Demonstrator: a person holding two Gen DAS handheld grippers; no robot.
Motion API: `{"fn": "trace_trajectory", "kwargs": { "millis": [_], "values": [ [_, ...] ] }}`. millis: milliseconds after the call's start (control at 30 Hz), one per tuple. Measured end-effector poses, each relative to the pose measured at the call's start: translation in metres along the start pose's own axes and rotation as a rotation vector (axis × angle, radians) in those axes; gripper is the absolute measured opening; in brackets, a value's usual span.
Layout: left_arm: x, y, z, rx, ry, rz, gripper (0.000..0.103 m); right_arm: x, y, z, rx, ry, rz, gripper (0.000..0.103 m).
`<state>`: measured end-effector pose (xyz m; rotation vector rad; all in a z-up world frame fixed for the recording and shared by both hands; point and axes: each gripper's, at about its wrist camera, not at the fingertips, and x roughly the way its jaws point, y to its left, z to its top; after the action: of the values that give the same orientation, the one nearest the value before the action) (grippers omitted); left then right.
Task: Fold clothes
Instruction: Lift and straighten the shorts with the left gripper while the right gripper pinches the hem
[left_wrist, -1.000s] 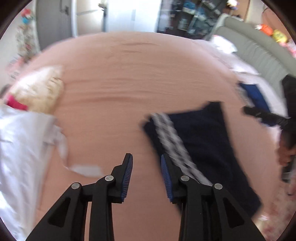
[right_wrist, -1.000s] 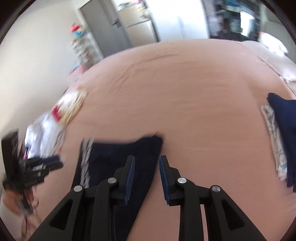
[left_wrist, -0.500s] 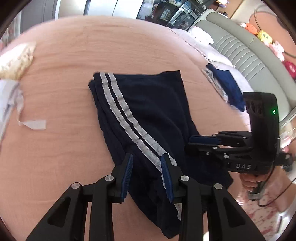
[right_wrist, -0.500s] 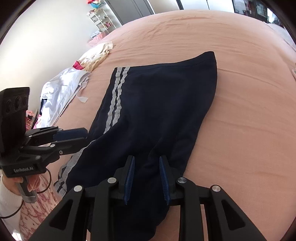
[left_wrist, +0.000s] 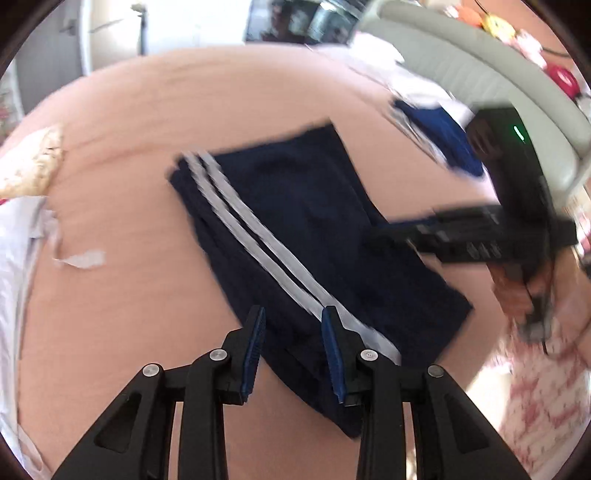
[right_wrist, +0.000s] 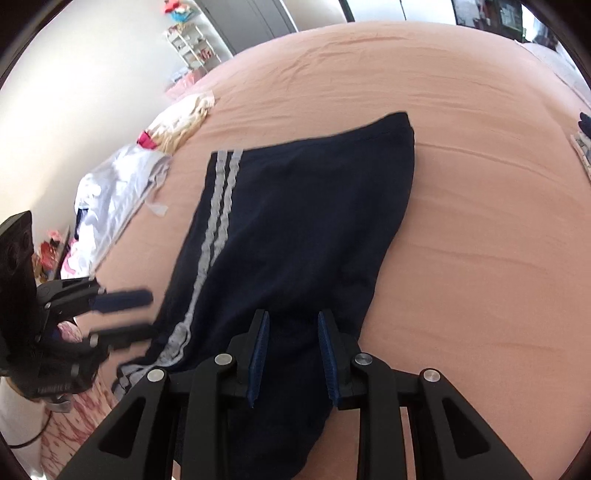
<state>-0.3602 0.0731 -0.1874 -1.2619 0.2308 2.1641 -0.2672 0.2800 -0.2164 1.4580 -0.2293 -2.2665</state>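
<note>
Both grippers, left (left_wrist: 291, 332) and right (right_wrist: 291, 332), hover gaping over the navy striped shorts' (right_wrist: 295, 221) near edge, apparently lining up a grab.

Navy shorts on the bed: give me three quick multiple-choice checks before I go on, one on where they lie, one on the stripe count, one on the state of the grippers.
1. Where do the navy shorts lie?
A. Spread on the pink bed sheet
B. Hanging off a shelf
C. On top of the white garment

2. How many pale stripes run down the side of the shorts?
A. One
B. Two
C. Four

3. What state are the left gripper and the right gripper in?
A. Both shut on the shorts
B. Left shut, right open
C. Both open, no cloth pinched

Answers: 1 A, sheet shows around them on three sides, and the white garment lies apart at the left. 2 B, two parallel bands show in both views. 3 C, each wrist view shows a clear gap between the blue pads.
</note>
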Motion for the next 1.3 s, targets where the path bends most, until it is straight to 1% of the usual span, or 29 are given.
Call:
{"fn": "trace_trajectory", "kwargs": {
  "millis": [67,100,167,200,300,367,400,467,500,567,600,667,700,733,767,800,833,900,933,967,1033,1067,1100,1133,1167,1200,1233,1267,1300],
  "values": [
    [0.015,-0.008,0.01,0.091,0.027,0.032,0.029,0.003,0.003,0.0,-0.027,0.003,-0.017,0.026],
    [0.025,-0.011,0.011,0.14,0.057,0.046,0.029,0.005,0.004,-0.001,-0.035,0.009,-0.027,0.026],
    [0.044,-0.016,0.008,0.233,0.136,0.107,0.03,0.009,0.005,-0.001,-0.053,0.022,-0.049,0.026],
    [0.044,-0.015,0.007,0.256,0.141,0.129,0.031,0.008,0.006,0.0,-0.063,0.029,-0.049,0.026],
    [0.032,0.003,0.011,0.212,0.162,0.207,0.031,0.004,-0.001,0.002,-0.071,0.056,-0.07,0.026],
    [0.018,0.006,0.018,0.173,0.1,0.194,0.031,0.001,-0.003,0.002,-0.075,0.062,-0.082,0.026],
    [0.012,0.003,0.022,0.166,0.064,0.162,0.031,0.0,-0.001,0.001,-0.081,0.059,-0.084,0.026],
    [0.013,-0.015,0.024,0.218,0.041,0.045,0.031,-0.003,0.002,-0.002,-0.093,0.053,-0.086,0.027],
    [0.021,-0.021,0.023,0.259,0.066,0.034,0.031,-0.005,0.003,-0.004,-0.1,0.05,-0.088,0.027],
    [0.042,-0.025,0.015,0.337,0.159,0.087,0.031,-0.008,0.006,-0.006,-0.112,0.043,-0.091,0.027],
    [0.046,-0.024,0.012,0.359,0.176,0.098,0.032,-0.01,0.008,-0.008,-0.119,0.04,-0.092,0.026],
    [0.032,-0.009,0.013,0.29,0.162,0.085,0.031,-0.013,0.011,-0.011,-0.131,0.034,-0.095,0.026],
    [0.023,-0.004,0.016,0.248,0.149,0.097,0.031,-0.014,0.012,-0.012,-0.137,0.031,-0.096,0.026],
    [0.013,-0.004,0.017,0.227,0.105,0.089,0.031,-0.016,0.014,-0.013,-0.144,0.028,-0.097,0.026],
    [0.003,-0.007,0.018,0.216,0.048,0.057,0.031,-0.023,0.017,-0.015,-0.133,-0.001,-0.084,0.026],
    [0.001,-0.01,0.017,0.205,0.03,0.038,0.031,-0.027,0.023,-0.019,-0.13,-0.011,-0.06,0.027],
    [0.009,-0.014,0.015,0.196,0.062,0.035,0.031,-0.031,0.03,-0.023,-0.129,-0.019,-0.034,0.027],
    [0.027,-0.02,0.01,0.184,0.126,0.043,0.031,-0.017,0.041,-0.036,-0.178,0.05,-0.092,0.033],
    [0.032,-0.02,0.005,0.175,0.132,0.058,0.032,-0.009,0.046,-0.042,-0.204,0.086,-0.124,0.033],
    [0.028,-0.018,0.002,0.144,0.107,0.056,0.032,-0.013,0.046,-0.047,-0.202,0.076,-0.147,0.032],
    [0.011,-0.01,0.003,0.038,0.055,0.051,0.031,-0.021,0.045,-0.056,-0.192,0.046,-0.192,0.032],
    [-0.004,-0.004,0.001,-0.034,0.006,0.052,0.032,-0.033,0.044,-0.056,-0.161,0.015,-0.2,0.032],
    [-0.018,0.002,-0.005,-0.109,-0.044,0.049,0.032,-0.046,0.045,-0.058,-0.125,-0.04,-0.178,0.033],
    [-0.027,0.003,-0.012,-0.179,-0.072,0.051,0.032,-0.05,0.044,-0.061,-0.087,-0.06,-0.157,0.035],
    [-0.036,0.001,-0.028,-0.239,-0.076,0.044,0.033,-0.053,0.042,-0.064,-0.048,-0.075,-0.136,0.038],
    [-0.041,0.001,-0.047,-0.273,-0.064,0.028,0.034,-0.056,0.041,-0.067,-0.009,-0.091,-0.115,0.051],
    [-0.036,0.002,-0.055,-0.286,-0.045,0.019,0.034,-0.059,0.039,-0.07,0.029,-0.107,-0.095,0.055],
    [-0.03,0.001,-0.062,-0.283,-0.021,0.031,0.034,-0.049,0.036,-0.073,0.045,-0.06,-0.106,0.055],
    [-0.021,-0.002,-0.068,-0.252,0.014,0.071,0.034,-0.038,0.033,-0.076,0.058,-0.006,-0.122,0.055]
  ]
}}
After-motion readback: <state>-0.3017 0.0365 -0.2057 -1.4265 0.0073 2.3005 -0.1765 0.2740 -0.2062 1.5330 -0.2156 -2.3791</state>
